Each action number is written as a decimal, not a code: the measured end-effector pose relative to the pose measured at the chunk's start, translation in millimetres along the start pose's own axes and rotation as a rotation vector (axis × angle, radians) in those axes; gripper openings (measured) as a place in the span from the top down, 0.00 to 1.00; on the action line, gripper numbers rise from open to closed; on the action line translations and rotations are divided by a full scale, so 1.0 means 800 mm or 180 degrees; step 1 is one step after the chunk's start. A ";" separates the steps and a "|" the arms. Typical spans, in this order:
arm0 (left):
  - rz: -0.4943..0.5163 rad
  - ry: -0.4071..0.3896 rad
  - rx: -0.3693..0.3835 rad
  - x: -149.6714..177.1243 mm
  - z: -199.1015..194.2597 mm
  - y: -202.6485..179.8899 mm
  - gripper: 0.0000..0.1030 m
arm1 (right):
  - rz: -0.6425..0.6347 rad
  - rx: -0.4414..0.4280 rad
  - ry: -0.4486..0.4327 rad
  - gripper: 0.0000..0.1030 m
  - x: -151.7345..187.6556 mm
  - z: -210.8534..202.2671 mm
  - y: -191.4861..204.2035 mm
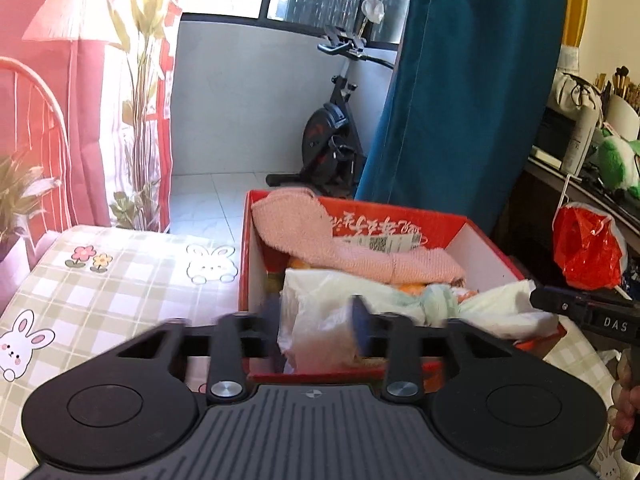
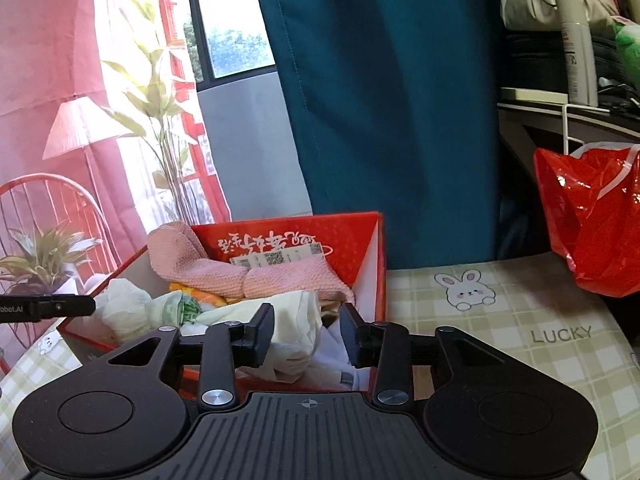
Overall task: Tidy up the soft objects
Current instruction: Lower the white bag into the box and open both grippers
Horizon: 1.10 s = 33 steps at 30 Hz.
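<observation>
A red cardboard box (image 1: 486, 240) stands on the checked tablecloth and holds soft things: a pink knitted cloth (image 1: 320, 232) draped over its far rim, and white and pale green cloths (image 1: 400, 304) piled in front. The box (image 2: 372, 264) and pink cloth (image 2: 224, 272) also show in the right wrist view. My left gripper (image 1: 318, 332) hovers over the near rim, jaws apart around a white cloth (image 1: 320, 328), fingers blurred. My right gripper (image 2: 306, 334) is open above the box's near side, with white cloth (image 2: 296, 332) between its fingers, not pinched.
The bunny-print tablecloth (image 1: 120, 276) stretches left of the box and to its right (image 2: 500, 320). A red plastic bag (image 2: 592, 220) hangs at the right. A teal curtain (image 2: 380, 100) hangs behind the box. An exercise bike (image 1: 332, 132) and a floor lamp (image 1: 68, 12) stand beyond.
</observation>
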<state>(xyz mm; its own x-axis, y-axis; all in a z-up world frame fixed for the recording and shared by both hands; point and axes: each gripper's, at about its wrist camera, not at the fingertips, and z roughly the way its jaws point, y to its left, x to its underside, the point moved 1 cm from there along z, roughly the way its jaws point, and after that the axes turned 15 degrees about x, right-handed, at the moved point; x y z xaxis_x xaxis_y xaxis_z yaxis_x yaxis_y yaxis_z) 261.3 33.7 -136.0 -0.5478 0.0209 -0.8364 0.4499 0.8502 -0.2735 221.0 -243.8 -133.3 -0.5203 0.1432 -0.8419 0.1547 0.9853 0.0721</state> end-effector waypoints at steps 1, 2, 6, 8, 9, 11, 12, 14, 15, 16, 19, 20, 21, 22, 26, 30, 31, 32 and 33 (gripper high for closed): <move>-0.0007 -0.0008 0.0012 -0.003 0.002 -0.003 0.78 | -0.0023 -0.0019 -0.0015 0.84 -0.001 -0.001 0.002; 0.0000 -0.0024 0.0040 -0.006 0.003 -0.005 0.78 | -0.0043 -0.0034 -0.0036 0.85 -0.002 -0.003 0.003; 0.0022 0.0021 0.0154 -0.019 0.017 -0.013 0.80 | -0.0037 -0.0197 0.0013 0.91 -0.010 -0.001 0.009; 0.0032 0.0193 0.0265 -0.028 0.033 -0.019 0.80 | -0.0042 -0.0317 0.0164 0.93 -0.017 0.009 0.013; 0.0012 0.0275 0.0299 -0.031 0.042 -0.019 0.80 | -0.0071 -0.0374 0.0277 0.94 -0.021 0.016 0.015; -0.0020 0.0442 0.0358 -0.036 0.058 -0.020 0.80 | -0.0153 -0.0447 0.0475 0.94 -0.029 0.030 0.021; -0.0007 0.0522 0.0371 -0.036 0.066 -0.022 0.80 | -0.0205 -0.0476 0.0576 0.94 -0.033 0.037 0.026; 0.0060 0.0657 0.0348 -0.034 0.080 -0.024 0.80 | -0.0298 -0.0515 0.0739 0.94 -0.040 0.049 0.035; 0.0060 0.0723 0.0352 -0.033 0.086 -0.023 0.80 | -0.0346 -0.0540 0.0825 0.93 -0.043 0.055 0.039; 0.0028 0.0782 0.0368 -0.031 0.092 -0.021 0.80 | -0.0405 -0.0538 0.0929 0.93 -0.045 0.063 0.044; -0.0085 0.0925 0.0415 -0.030 0.105 -0.011 0.80 | -0.0557 -0.0503 0.1179 0.93 -0.045 0.083 0.056; -0.0115 0.0960 0.0435 -0.030 0.108 -0.009 0.80 | -0.0602 -0.0492 0.1282 0.93 -0.043 0.092 0.059; -0.0142 0.1004 0.0448 -0.031 0.113 -0.006 0.80 | -0.0646 -0.0464 0.1390 0.93 -0.042 0.101 0.063; -0.0169 0.1048 0.0459 -0.032 0.117 -0.003 0.80 | -0.0678 -0.0440 0.1478 0.93 -0.040 0.108 0.065; -0.0169 0.1209 0.0469 -0.034 0.132 -0.001 0.80 | -0.0755 -0.0377 0.1727 0.94 -0.035 0.131 0.078; -0.0061 0.1313 0.0437 -0.031 0.141 -0.003 0.80 | -0.0751 -0.0356 0.1838 0.93 -0.032 0.141 0.082; -0.0051 0.1327 0.0430 -0.032 0.145 -0.005 0.80 | -0.0742 -0.0358 0.1858 0.93 -0.031 0.142 0.080; -0.0040 0.1336 0.0422 -0.031 0.146 -0.005 0.80 | -0.0722 -0.0360 0.1871 0.93 -0.030 0.142 0.080; -0.0040 0.1341 0.0416 -0.031 0.146 -0.006 0.80 | -0.0699 -0.0364 0.1877 0.93 -0.029 0.145 0.080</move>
<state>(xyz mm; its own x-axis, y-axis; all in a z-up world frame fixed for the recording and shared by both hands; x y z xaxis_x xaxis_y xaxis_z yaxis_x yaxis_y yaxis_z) 355.1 -32.5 -169.8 -0.7813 0.2467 -0.5733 0.5120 0.7786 -0.3628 340.6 -195.0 -170.8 -0.9095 -0.0684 -0.4101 -0.0818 0.9965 0.0154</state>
